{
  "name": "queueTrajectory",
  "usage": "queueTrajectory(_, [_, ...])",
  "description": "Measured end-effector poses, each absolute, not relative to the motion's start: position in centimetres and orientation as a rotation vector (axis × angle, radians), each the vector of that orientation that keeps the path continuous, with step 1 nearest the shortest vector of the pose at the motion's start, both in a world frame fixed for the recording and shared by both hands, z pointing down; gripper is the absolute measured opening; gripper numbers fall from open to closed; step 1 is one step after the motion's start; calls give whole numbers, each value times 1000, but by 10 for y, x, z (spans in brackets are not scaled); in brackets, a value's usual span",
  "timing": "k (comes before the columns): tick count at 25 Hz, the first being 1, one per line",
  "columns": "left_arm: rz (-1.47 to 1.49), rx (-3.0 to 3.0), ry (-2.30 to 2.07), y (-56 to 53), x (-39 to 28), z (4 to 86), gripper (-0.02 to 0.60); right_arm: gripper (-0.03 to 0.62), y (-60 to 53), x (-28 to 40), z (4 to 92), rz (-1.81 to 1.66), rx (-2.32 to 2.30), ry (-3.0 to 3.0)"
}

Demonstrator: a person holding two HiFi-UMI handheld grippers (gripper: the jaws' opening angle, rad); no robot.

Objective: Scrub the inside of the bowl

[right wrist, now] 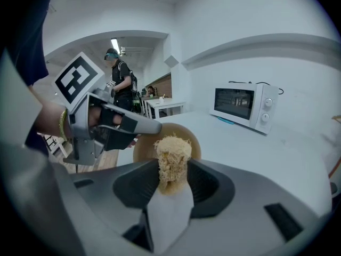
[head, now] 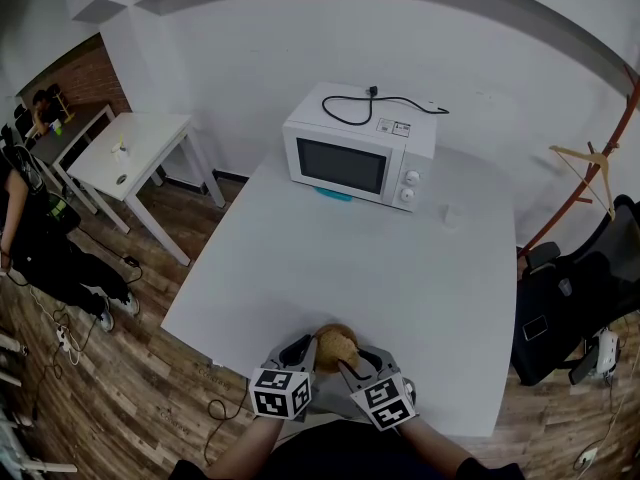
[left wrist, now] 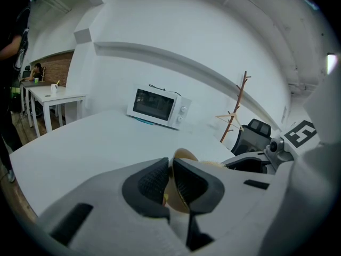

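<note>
The bowl (head: 335, 344) is at the table (head: 420, 268) edge farthest from the microwave (head: 360, 148), its opening turned toward my right gripper (right wrist: 173, 170). My left gripper (left wrist: 171, 169) has its jaws pinched on the rim. My right jaws clamp a fibrous scrubber (right wrist: 171, 148) (contact with the inside: cannot tell). In my judgement, firm circular strokes against a steady left hold would serve. Both grippers angle inward, meeting at the bowl.

Looks like an office (bare, white-walled): desk (head: 135, 148), swivel chair (head: 565, 308), microwave (head: 345, 163).
</note>
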State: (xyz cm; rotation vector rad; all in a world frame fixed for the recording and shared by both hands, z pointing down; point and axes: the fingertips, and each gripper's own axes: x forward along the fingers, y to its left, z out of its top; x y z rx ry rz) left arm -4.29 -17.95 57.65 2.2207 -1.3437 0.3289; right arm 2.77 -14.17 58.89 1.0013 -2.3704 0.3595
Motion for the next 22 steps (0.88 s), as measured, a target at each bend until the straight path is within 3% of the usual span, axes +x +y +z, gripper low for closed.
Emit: queueTrajectory(22, [336, 2251, -1290, -181, -30, 578, 32, 163, -143, 19, 574, 379, 980, -2471])
